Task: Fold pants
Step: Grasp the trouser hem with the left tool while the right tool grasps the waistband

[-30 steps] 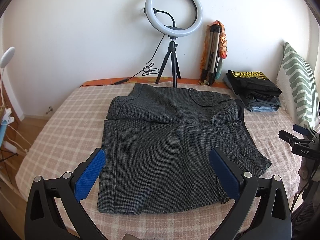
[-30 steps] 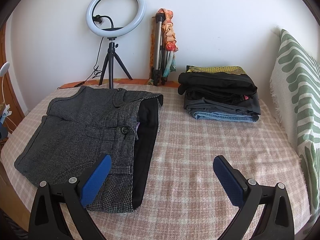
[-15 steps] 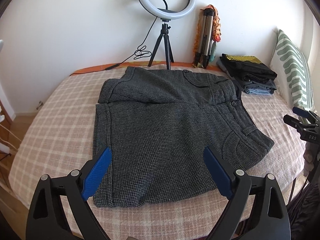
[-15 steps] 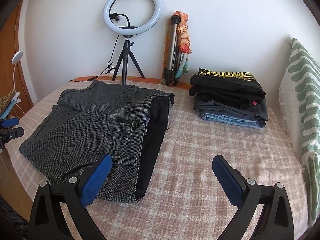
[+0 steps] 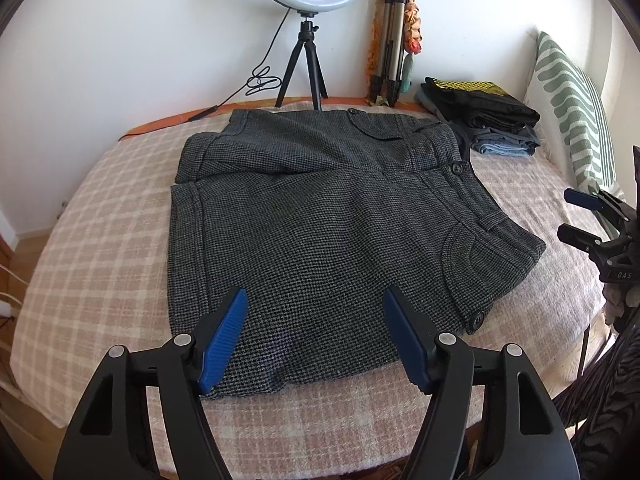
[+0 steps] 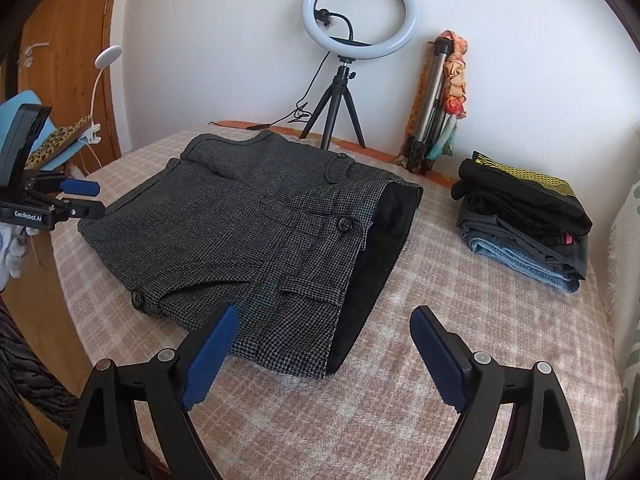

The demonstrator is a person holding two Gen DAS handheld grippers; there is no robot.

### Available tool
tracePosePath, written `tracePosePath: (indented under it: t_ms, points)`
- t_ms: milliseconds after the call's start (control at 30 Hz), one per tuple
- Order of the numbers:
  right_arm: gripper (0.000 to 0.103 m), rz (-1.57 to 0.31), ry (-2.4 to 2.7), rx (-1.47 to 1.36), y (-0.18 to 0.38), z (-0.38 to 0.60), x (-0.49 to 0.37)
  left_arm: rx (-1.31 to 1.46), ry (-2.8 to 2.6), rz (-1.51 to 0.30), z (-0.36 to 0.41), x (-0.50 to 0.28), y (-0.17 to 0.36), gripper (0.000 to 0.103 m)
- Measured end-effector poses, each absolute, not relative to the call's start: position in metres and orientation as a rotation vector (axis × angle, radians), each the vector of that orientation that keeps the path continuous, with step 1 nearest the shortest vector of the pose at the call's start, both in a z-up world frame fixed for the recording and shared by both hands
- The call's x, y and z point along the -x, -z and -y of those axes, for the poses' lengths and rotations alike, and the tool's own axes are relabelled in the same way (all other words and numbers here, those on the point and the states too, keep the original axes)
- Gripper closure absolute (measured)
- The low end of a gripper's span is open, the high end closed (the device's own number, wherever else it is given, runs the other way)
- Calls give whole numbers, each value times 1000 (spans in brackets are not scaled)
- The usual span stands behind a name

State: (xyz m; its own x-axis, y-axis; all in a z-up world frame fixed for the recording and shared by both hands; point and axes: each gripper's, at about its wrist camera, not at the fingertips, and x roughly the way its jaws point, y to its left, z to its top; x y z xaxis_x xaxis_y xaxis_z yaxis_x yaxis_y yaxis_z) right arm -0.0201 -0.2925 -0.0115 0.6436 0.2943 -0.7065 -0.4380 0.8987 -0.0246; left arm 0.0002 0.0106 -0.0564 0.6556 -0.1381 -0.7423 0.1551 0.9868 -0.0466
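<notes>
A bed (image 5: 100, 240) with a pink-and-cream checked blanket fills the scene. At its far edge, against the white wall, a ring light (image 6: 360, 12) stands on a small black tripod (image 6: 336, 116), its cable trailing left. Just right of it a folded tripod (image 6: 434, 100) leans on the wall with a colourful scarf (image 6: 454, 76) hung over it. On the right of the bed sits a stack of folded clothes (image 6: 524, 220), dark pieces over blue denim. A green-and-white striped pillow (image 5: 572, 104) stands at the far right. A wooden door (image 6: 68, 60) is at the left.
</notes>
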Motion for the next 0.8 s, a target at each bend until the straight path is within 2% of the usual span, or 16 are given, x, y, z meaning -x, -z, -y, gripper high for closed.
tracePosePath:
  t_ms: [133, 367, 500, 600, 800]
  points:
    - [14, -782, -517, 336, 23, 273, 29, -19, 173, -856, -15, 2, 61, 33]
    - [25, -818, -568, 480, 43, 251, 34, -11, 186, -902, -21, 2, 73, 33]
    - [27, -805, -560, 552, 49, 240, 34, -6, 209, -914, -21, 3, 74, 33]
    - [35, -807, -557, 591, 54, 235, 33, -13, 232, -916, -19, 3, 73, 33]
    - [59, -839, -580, 606, 60, 229, 24, -17, 256, -935, -18, -2, 75, 33]
